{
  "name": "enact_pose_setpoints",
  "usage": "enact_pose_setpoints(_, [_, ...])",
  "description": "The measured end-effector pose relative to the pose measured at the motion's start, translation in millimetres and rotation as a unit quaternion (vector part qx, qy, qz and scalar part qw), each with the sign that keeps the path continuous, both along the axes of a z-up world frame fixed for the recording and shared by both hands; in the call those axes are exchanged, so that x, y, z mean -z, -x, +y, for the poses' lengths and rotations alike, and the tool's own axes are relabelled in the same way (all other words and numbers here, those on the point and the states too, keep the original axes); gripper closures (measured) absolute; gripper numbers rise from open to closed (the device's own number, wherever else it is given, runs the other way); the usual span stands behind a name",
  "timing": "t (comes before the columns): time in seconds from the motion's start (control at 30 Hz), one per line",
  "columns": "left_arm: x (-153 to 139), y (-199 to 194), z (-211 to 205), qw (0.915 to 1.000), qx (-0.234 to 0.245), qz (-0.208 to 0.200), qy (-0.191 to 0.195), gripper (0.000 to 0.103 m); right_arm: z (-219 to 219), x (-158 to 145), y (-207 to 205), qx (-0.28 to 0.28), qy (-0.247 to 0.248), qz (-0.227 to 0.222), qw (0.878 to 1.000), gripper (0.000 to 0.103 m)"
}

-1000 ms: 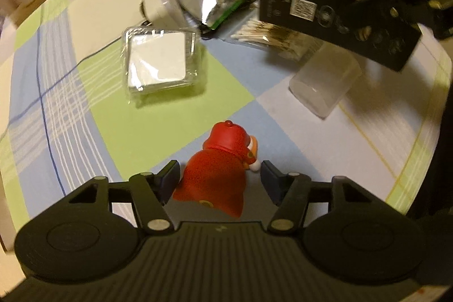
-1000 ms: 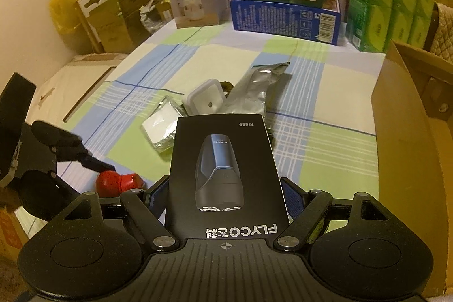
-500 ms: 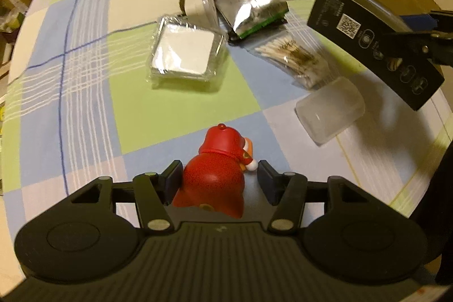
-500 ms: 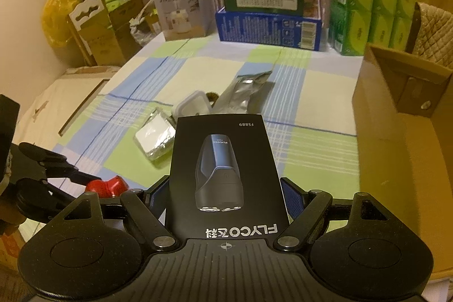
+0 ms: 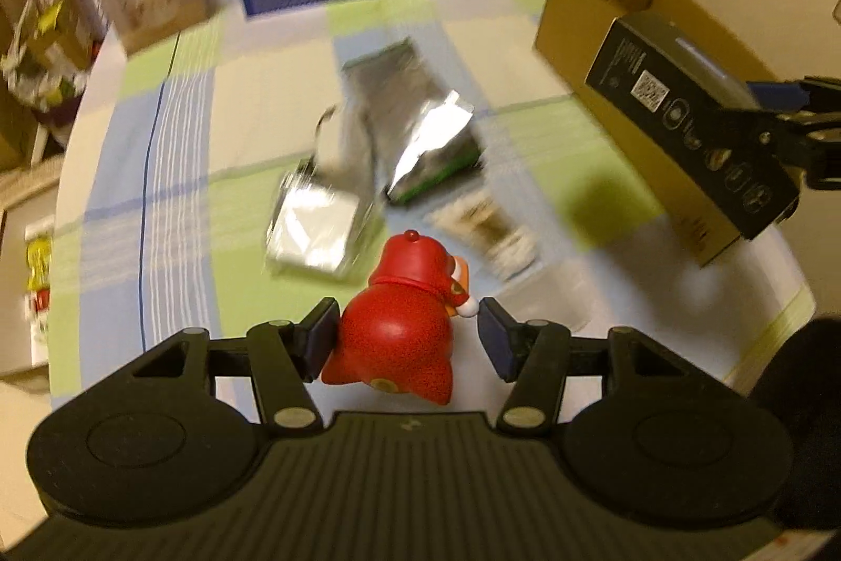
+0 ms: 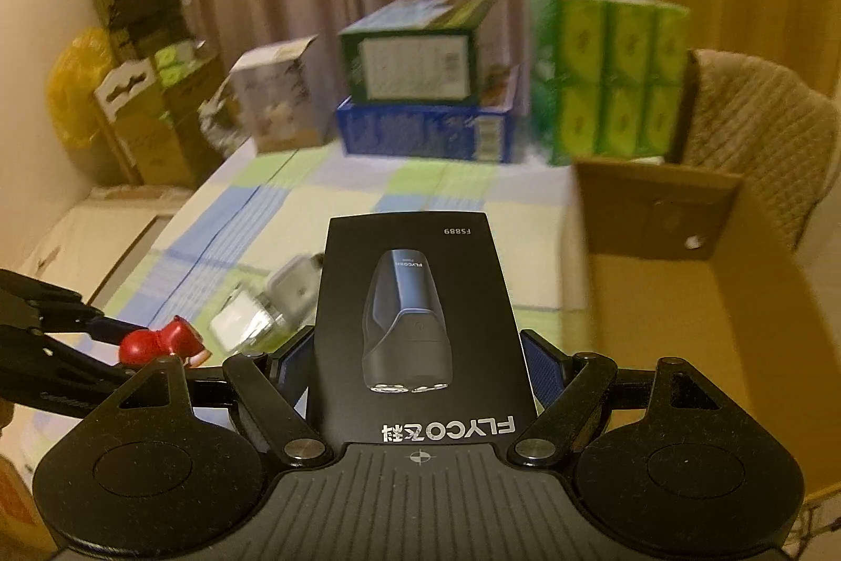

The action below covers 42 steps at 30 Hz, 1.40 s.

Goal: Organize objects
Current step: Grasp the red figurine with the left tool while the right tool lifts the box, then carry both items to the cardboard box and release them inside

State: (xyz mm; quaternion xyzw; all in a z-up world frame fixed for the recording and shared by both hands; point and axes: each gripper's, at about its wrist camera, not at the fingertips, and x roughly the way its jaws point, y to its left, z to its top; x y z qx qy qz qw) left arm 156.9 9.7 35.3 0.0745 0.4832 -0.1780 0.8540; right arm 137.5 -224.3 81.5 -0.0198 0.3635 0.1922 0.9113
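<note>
My left gripper (image 5: 403, 340) is shut on a red toy figure (image 5: 399, 324) and holds it above the checked tablecloth (image 5: 173, 193). The toy also shows in the right wrist view (image 6: 157, 340) between the left gripper's fingers. My right gripper (image 6: 420, 361) is shut on a black FLYCO shaver box (image 6: 415, 324), held up in the air beside the open cardboard box (image 6: 709, 298). The shaver box also shows at the right of the left wrist view (image 5: 688, 119).
On the cloth lie a silver foil pouch (image 5: 415, 124), a wrapped white square pack (image 5: 315, 224) and a bag of cotton swabs (image 5: 489, 230). Blue, green and white cartons (image 6: 426, 98) stand along the table's far edge. A padded chair (image 6: 757, 109) stands behind the cardboard box.
Both grippers have risen and tilted up with their loads. The red toy is lifted off the cloth. The shaver box has moved closer to the cardboard box.
</note>
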Motion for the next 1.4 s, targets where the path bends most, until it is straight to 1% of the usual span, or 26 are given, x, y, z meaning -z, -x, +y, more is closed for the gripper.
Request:
enact_pose_setpoints(0.17, [-37, -3, -49, 0.9994, 0.012, -0.031, 0.014, 0.05, -51, -23, -4, 0.04, 0.005, -0.016, 0.999, 0.026])
enact_pose_setpoints(0.23, [-50, -5, -72, 0.9987, 0.017, -0.042, 0.023, 0.05, -75, -28, -5, 0.058, 0.009, -0.018, 0.998, 0.026])
enact_pose_setpoints(0.37, [-66, -12, -118, 0.9971, 0.029, -0.051, 0.049, 0.05, -120, -29, -5, 0.089, 0.022, -0.017, 0.996, 0.026])
enact_pose_setpoints(0.43, [-68, -15, -144, 0.9961, 0.037, -0.05, 0.062, 0.05, -140, -27, -8, 0.102, 0.023, -0.014, 0.994, 0.026])
enact_pose_setpoints(0.57, [-62, -19, -194, 0.9946, 0.063, -0.045, 0.069, 0.05, -171, -18, -12, 0.12, 0.022, -0.001, 0.993, 0.026])
enact_pose_setpoints(0.63, [-57, -22, -218, 0.9938, 0.074, -0.037, 0.074, 0.05, -183, -12, -13, 0.124, 0.015, 0.004, 0.992, 0.026])
enact_pose_setpoints(0.77, [-43, -29, -253, 0.9926, 0.091, -0.03, 0.075, 0.05, -202, -1, -20, 0.139, -0.002, 0.016, 0.99, 0.026])
enact_pose_setpoints(0.93, [-27, -40, -281, 0.9915, 0.109, -0.022, 0.067, 0.05, -218, 8, -30, 0.151, -0.016, 0.025, 0.988, 0.026])
enact_pose_setpoints(1.1, [-13, -46, -294, 0.9911, 0.119, -0.02, 0.058, 0.05, -221, 13, -36, 0.156, -0.022, 0.027, 0.987, 0.026])
enact_pose_setpoints(1.2, [-7, -48, -295, 0.9908, 0.119, -0.023, 0.06, 0.053, -222, 15, -38, 0.156, -0.025, 0.028, 0.987, 0.026])
enact_pose_setpoints(1.27, [-6, -50, -293, 0.9914, 0.114, -0.024, 0.059, 0.053, -223, 16, -39, 0.156, -0.028, 0.029, 0.987, 0.026])
enact_pose_setpoints(1.4, [-12, -47, -284, 0.9918, 0.106, -0.034, 0.063, 0.051, -221, 15, -38, 0.153, -0.026, 0.028, 0.987, 0.026])
